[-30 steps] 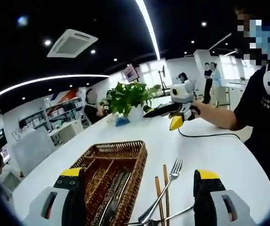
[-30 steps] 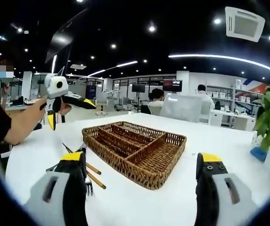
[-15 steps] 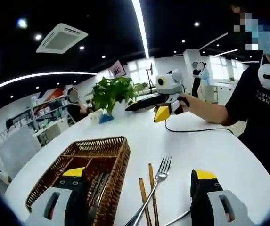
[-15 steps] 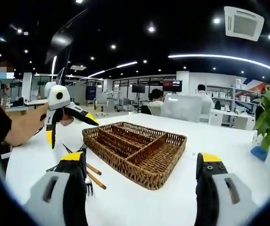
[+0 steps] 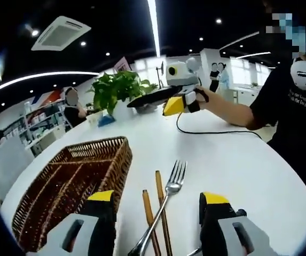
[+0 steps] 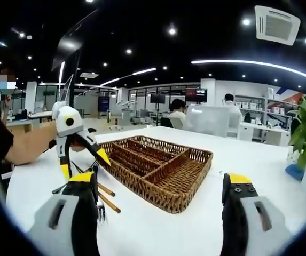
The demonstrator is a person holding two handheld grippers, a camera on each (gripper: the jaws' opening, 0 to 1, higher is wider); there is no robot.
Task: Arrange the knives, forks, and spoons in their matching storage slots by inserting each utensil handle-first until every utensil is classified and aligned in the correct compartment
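1. Left gripper view: left gripper (image 5: 155, 200) stands wide and empty. A fork (image 5: 166, 200) lies between its jaws, tines pointing away, with 2 wooden chopsticks (image 5: 159, 205) right alongside, one seemingly touching its stem.
2. Risk, as I judge it: closing here could catch a chopstick with the fork, or slip off the thin stem and skid it across the white table (image 5: 238, 165).
3. The wicker cutlery tray (image 5: 70, 181) sits just left of the left jaw; a clumsy swing could knock its rim.
4. Writing: pale lettering on the person's dark shirt (image 5: 302, 106), too small to read.
5. Right gripper view: right gripper (image 6: 161, 197) is wide, empty, hovering short of the tray (image 6: 158, 170). The left gripper (image 6: 83, 162) is low by the chopsticks (image 6: 107, 197); the 2 grippers could collide there. No legible labels.
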